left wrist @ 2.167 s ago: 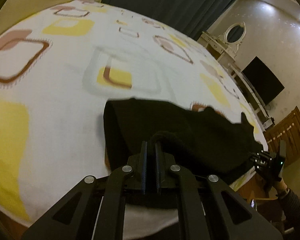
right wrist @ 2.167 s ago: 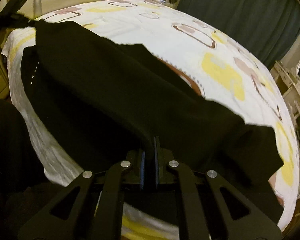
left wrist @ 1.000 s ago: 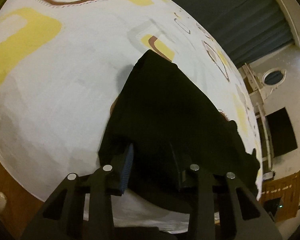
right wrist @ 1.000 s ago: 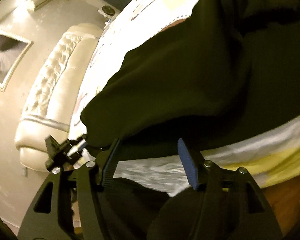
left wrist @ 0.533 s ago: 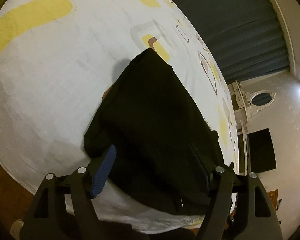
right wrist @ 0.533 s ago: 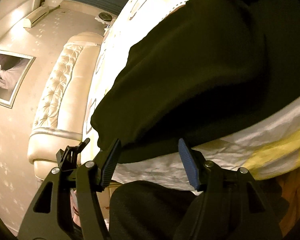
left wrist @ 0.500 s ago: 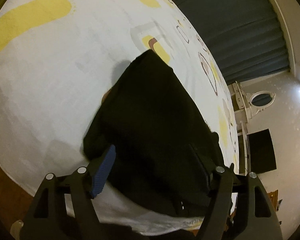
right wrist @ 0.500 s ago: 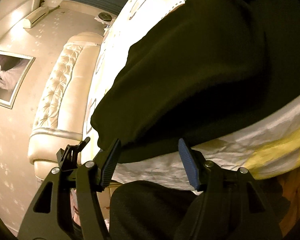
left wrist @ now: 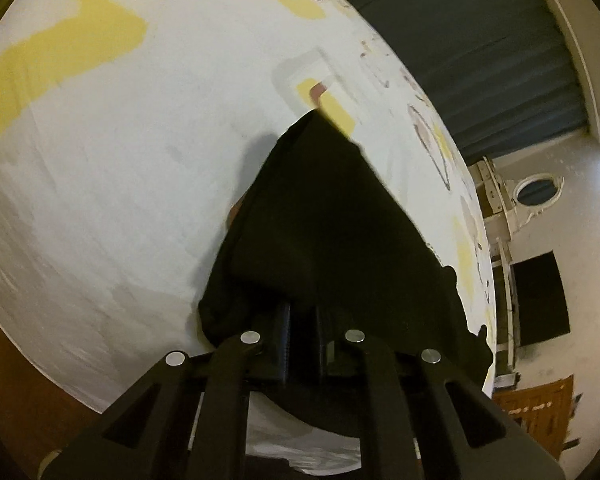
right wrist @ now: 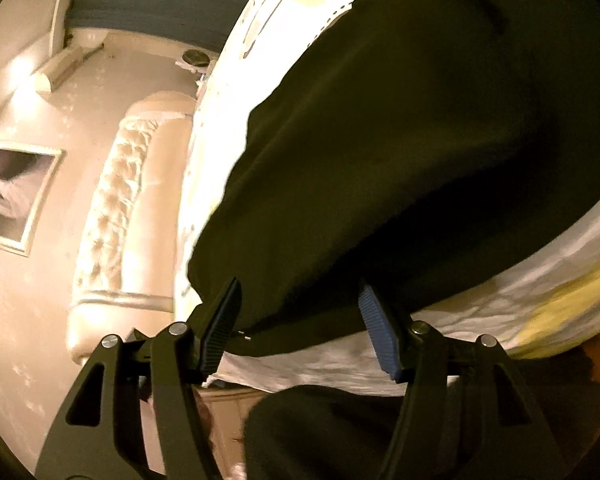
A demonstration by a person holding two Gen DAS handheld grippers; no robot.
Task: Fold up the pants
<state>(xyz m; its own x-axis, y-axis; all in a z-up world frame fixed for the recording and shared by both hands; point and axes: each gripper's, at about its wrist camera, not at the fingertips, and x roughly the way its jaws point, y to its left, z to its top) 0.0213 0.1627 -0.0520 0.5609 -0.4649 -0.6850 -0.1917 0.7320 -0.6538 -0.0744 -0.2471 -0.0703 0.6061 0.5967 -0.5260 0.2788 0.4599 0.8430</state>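
The right gripper point(right wrist: 300, 312) stands with its blue-padded fingers point(right wrist: 376, 336) spread wide, and the near edge of the black pants point(right wrist: 420, 152) lies in the gap between them, touching neither pad so far as can be seen. The pants fill the frame from the centre toward 2 o'clock, draped over the edge of a white and yellow bedspread point(right wrist: 520, 300) that shows at 4 o'clock. At 9 o'clock stands a cream tufted headboard point(right wrist: 112, 216), with a framed picture point(right wrist: 12, 196) on the wall further out the same way.
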